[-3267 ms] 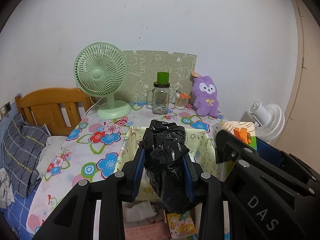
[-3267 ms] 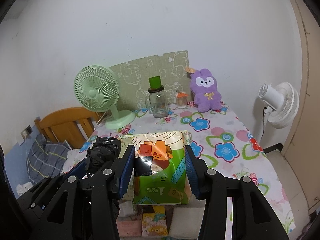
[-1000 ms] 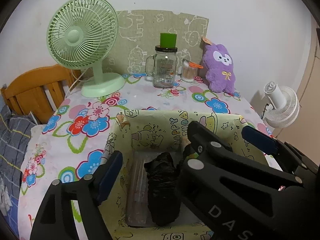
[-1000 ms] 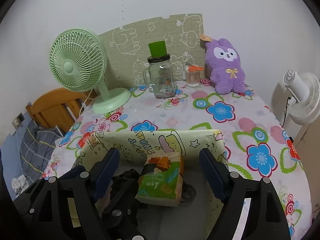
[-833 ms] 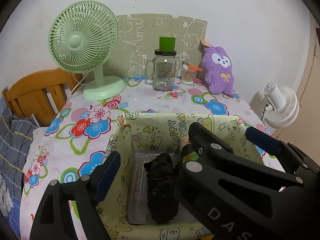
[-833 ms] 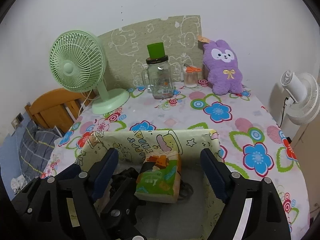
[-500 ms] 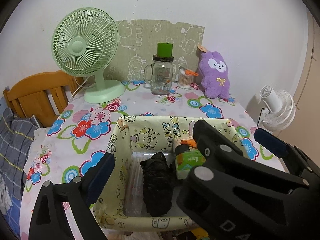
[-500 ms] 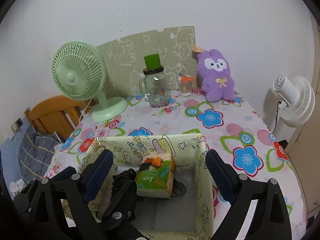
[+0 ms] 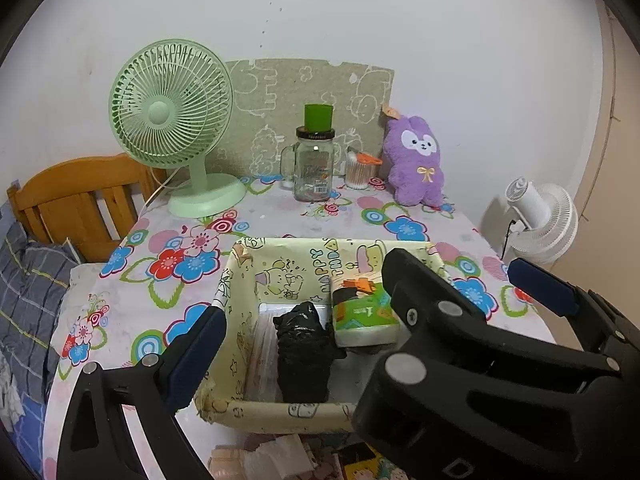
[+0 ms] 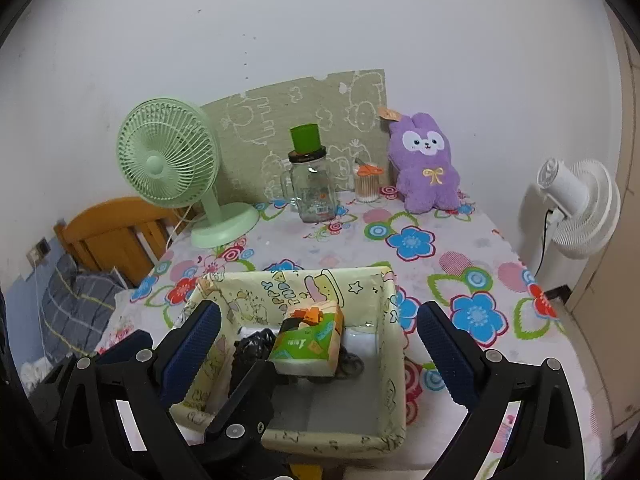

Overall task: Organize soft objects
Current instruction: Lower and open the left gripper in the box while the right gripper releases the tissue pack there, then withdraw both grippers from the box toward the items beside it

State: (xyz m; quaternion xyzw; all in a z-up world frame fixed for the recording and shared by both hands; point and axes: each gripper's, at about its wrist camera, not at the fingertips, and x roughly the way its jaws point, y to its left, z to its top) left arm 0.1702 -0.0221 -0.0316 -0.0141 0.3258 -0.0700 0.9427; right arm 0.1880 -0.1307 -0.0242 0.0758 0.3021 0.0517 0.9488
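Observation:
A yellow cartoon-print box (image 9: 236,288) stands on the flowered tablecloth near its front edge. In it lie a crumpled black plastic bag (image 9: 304,356) and, to its right, a green and orange tissue pack (image 9: 364,312). My left gripper (image 9: 320,320) stands open above the box, holding nothing; its right finger is hidden behind the right gripper's body. The right gripper (image 10: 318,316) has its jaws opening, wide of the tissue pack (image 10: 308,340) and clear of it. The black bag (image 10: 252,346) shows left of the pack. A purple plush rabbit (image 10: 426,164) sits against the back wall.
At the back stand a green table fan (image 9: 172,120), a glass jar with a green lid (image 9: 314,168) and a small swab jar (image 9: 358,170). A white fan (image 10: 576,208) stands beyond the table's right edge. A wooden bed frame (image 9: 76,196) is on the left.
Both grippers have let go: the black bag and the tissue pack now lie in the box. Both sets of jaws have widened and both grippers have drawn back and up from the box.

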